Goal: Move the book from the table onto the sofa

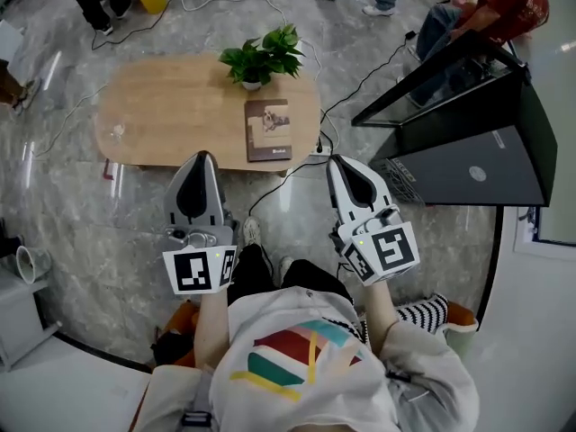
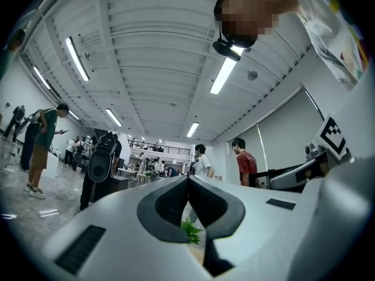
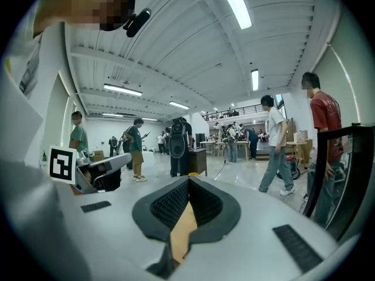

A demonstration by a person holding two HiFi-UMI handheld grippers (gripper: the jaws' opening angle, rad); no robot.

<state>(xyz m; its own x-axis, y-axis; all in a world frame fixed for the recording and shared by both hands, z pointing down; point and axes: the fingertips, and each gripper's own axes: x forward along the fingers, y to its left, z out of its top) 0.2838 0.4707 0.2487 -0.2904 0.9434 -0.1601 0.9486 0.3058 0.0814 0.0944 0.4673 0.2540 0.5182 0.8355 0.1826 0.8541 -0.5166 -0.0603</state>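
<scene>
My left gripper (image 1: 200,157) and right gripper (image 1: 336,162) hover, fingers pressed together, empty. The book (image 1: 268,130) lies flat on the surface (image 1: 171,106). I judge it thin, stiff and light, best pinched at its near edge.

Your oval wooden table (image 1: 171,106) stands on grey marbled floor (image 1: 81,205). On it, a brown book (image 1: 268,130) lies flat near your edge. A potted plant (image 1: 259,59) stands just behind the book, at the far edge. Cables (image 1: 364,79) trail across the floor.
</scene>
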